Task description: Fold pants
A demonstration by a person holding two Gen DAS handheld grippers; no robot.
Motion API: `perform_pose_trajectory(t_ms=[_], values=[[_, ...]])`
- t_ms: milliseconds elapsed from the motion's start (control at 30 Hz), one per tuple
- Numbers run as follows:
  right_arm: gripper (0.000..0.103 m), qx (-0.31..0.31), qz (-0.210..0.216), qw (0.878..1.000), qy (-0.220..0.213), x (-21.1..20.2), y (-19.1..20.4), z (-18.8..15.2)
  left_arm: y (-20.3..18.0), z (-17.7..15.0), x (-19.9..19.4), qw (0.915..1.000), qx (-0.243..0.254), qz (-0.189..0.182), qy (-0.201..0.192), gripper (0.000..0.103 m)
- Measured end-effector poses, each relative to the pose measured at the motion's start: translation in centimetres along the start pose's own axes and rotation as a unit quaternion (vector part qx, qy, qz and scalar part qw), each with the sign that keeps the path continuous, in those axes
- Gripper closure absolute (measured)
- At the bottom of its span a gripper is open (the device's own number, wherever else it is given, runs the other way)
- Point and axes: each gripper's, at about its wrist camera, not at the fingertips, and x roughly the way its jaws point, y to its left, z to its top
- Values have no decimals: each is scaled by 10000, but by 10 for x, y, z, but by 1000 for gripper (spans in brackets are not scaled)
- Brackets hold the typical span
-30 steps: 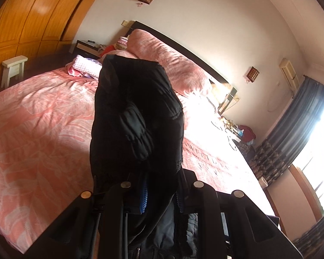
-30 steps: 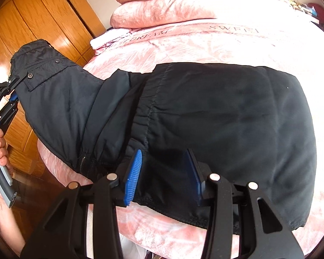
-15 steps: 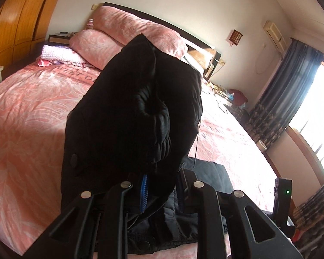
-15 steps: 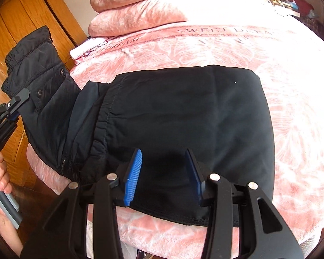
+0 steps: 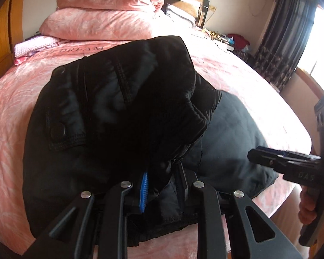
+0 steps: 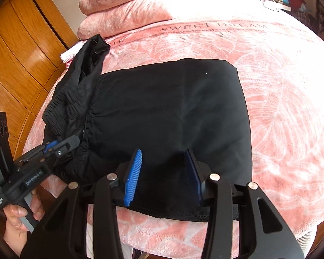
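Leftmost, a wooden wardrobe stands beside the bed, close against the bed's left edge. Next, the left tool is clamped on the waistband end of the black pants, its blue pads buried in bunched cloth; a bare hand grips its handle below the bed's near left corner. In the left wrist view that same tool holds a thick wad of the pants, which rises in front of the lens and hides much of the bed.

Across the middle, the rest of the pants lies flat and smooth on the pink bedspread, a dark rectangle whose near hem runs along the bed's front edge. The right tool hovers over that near hem with its blue fingers spread apart, gripping nothing. In the left wrist view, the right tool points in from the right side, level with the mattress edge.

Farther right, open pink bedspread stretches from the pants' straight right edge to the rounded far side of the bed. Stacked pink pillows sit at the head, and dark curtains hang by a bright window.
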Motion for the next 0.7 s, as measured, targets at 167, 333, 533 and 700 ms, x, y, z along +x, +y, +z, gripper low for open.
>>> perform_pose_trajectory(t_ms=[167,333,533,700], values=[[60,-83,-78,9999,20,6,4,-2,-2,-2,6,9998,181,64,59,80],[60,-42,-29,10000,12,5,6,1,1,0,-3,9996,32,-232,155,58],[46,-114,59,9999,-91,-9,14,7,15,1,-41,9993,-342,-132,-73,10],[33,-341,364,9985,-223,-17,39,23,47,9,-66,9962,-593,523,-354,4]])
